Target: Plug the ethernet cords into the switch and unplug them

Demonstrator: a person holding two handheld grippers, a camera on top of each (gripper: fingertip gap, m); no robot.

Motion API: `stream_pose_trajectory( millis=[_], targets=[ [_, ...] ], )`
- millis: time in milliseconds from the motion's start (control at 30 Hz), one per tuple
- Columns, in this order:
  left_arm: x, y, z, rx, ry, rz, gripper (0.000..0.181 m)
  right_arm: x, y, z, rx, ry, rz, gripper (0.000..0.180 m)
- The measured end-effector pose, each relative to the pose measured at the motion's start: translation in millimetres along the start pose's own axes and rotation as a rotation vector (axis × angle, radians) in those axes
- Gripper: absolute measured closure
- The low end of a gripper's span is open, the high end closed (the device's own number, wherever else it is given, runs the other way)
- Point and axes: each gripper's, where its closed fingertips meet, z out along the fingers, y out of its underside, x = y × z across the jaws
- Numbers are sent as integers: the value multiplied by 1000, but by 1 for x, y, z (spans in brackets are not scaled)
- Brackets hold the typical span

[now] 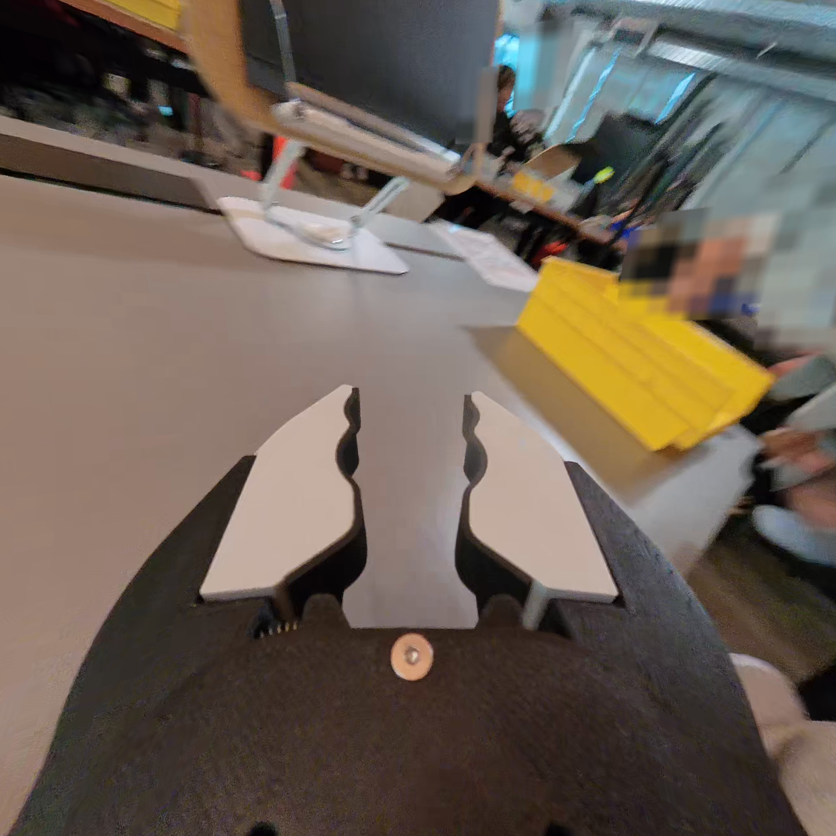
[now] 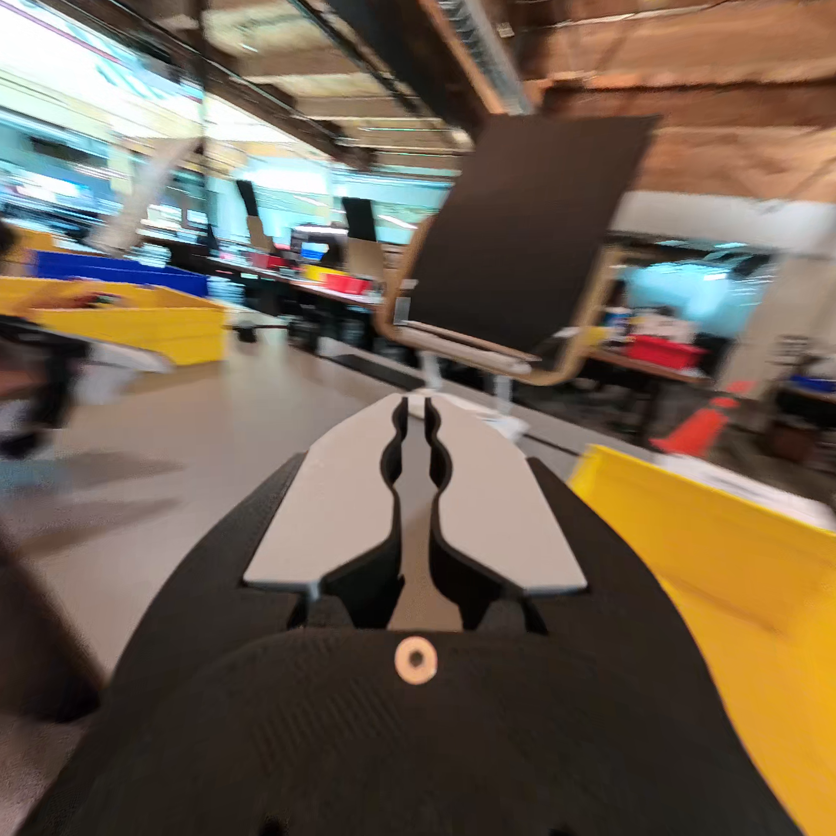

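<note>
Two wrist views, both blurred. The left gripper (image 1: 411,398) hangs above a bare grey table (image 1: 135,362), its fingers apart and holding nothing. The right gripper (image 2: 416,402) hangs over the same table with its fingers nearly together, a thin gap between them, also holding nothing. Neither the switch nor any ethernet cord shows in either view, so their place cannot be told. A laptop on a stand (image 1: 316,226) sits farther back, and a yellow bin (image 1: 633,362) lies to the right. Another yellow bin (image 2: 724,565) sits just beside the right gripper; a quick swing could knock it. With cords unseen, either gripper may reach blindly.
</note>
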Motion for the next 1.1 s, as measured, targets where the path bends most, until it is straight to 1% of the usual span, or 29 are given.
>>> stream_pose_trajectory(
  millis=[67,100,167,233,300,367,433,500,567,633,700,800,900,1033,1100],
  targets=[
    [28,-3,13,4,87,-23,136,-56,7,26,-13,-173,81,166],
    [35,0,21,-25,95,10,136,-81,9,37,-21,-243,113,160],
    [38,6,36,-93,58,98,136,-118,7,59,-22,-335,167,143],
    [41,9,51,-143,42,168,136,-143,0,79,-19,-398,250,123],
    [36,14,63,-183,-8,254,136,-167,-2,94,-56,-488,341,106],
    [31,23,68,-217,-68,327,136,-186,5,102,-97,-549,352,95],
    [36,33,65,-241,-68,403,135,-195,24,97,-126,-557,256,91],
    [29,36,60,-246,-132,535,135,-198,47,88,-160,-542,108,89],
    [20,38,58,-264,-185,640,134,-201,53,84,-181,-548,-3,88],
    [14,44,59,-302,-197,647,130,-203,48,85,-154,-546,-25,89],
    [11,55,62,-341,-182,602,123,-206,51,86,-158,-546,-13,90],
    [-4,61,63,-402,-257,624,97,-212,48,82,-141,-556,-42,89],
    [-14,63,63,-434,-312,670,83,-222,43,76,-101,-579,-115,88],
    [-16,70,64,-480,-344,717,73,-241,45,68,-75,-635,-214,86],
    [-16,69,64,-473,-351,720,73,-249,43,63,-47,-653,-283,86]
  ],
)
